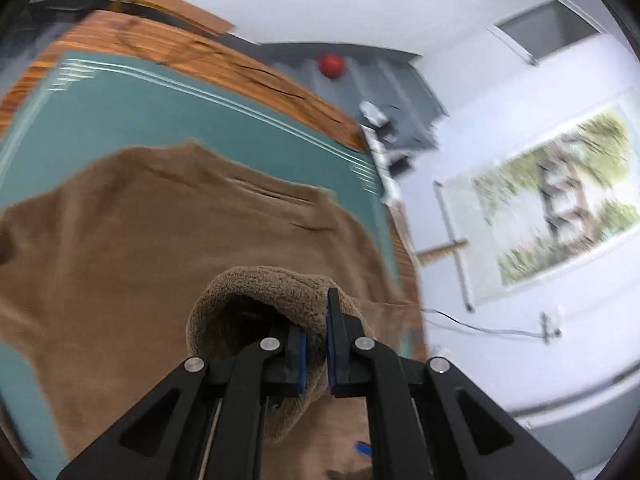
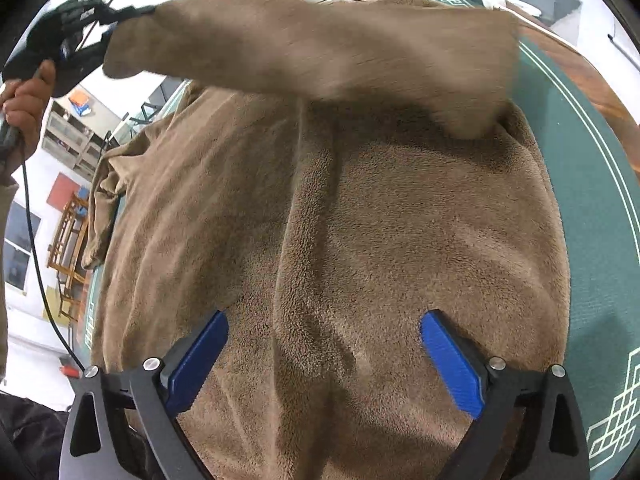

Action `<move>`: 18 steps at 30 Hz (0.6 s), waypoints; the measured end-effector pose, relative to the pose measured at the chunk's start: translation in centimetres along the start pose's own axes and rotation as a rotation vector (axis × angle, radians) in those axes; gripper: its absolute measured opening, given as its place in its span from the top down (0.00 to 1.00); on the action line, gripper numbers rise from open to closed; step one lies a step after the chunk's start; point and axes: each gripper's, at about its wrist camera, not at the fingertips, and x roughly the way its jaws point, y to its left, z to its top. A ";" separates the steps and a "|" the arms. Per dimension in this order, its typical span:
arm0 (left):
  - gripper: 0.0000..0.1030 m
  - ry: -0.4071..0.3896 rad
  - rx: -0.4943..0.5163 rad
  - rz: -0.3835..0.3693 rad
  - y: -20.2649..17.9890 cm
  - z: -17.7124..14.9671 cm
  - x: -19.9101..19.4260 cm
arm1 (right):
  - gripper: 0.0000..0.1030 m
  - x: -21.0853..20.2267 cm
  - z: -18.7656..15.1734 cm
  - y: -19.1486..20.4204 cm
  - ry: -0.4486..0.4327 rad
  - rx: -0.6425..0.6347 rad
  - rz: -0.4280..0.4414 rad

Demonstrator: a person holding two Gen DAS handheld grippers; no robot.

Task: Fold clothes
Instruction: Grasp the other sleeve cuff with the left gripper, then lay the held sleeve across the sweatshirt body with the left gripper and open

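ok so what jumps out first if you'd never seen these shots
A big brown fleece garment covers most of the green table mat. The left claw is shut on its sleeve, lifted above the body; the right claw hangs open over the fleece. A red ball sits on the floor beyond.

Count at this moment: one brown fleece garment (image 2: 360, 220), spread on one green table mat (image 2: 592, 200). Two grippers: left gripper (image 1: 316, 344) with two blue pads, right gripper (image 2: 324, 356) with two blue pads. One red ball (image 1: 331, 65) lay beyond the table. One framed picture (image 1: 556, 196) hung on the wall. One person's hand (image 2: 24, 100) showed.
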 end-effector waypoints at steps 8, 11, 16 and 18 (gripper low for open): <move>0.92 -0.006 -0.121 0.203 9.3 -1.7 -0.4 | 0.03 0.0 0.9 -0.8 0.043 0.042 0.002; 0.92 0.000 -0.127 0.240 11.2 -2.6 -0.7 | 0.03 -1.1 2.2 -1.6 0.011 0.063 -0.039; 0.92 0.032 -0.107 0.254 11.4 -3.6 0.1 | 0.03 -3.9 7.3 -4.0 -0.117 0.026 -0.211; 0.92 0.033 -0.108 0.259 11.4 -3.7 0.5 | 0.03 -4.2 10.1 -5.1 -0.155 0.033 -0.243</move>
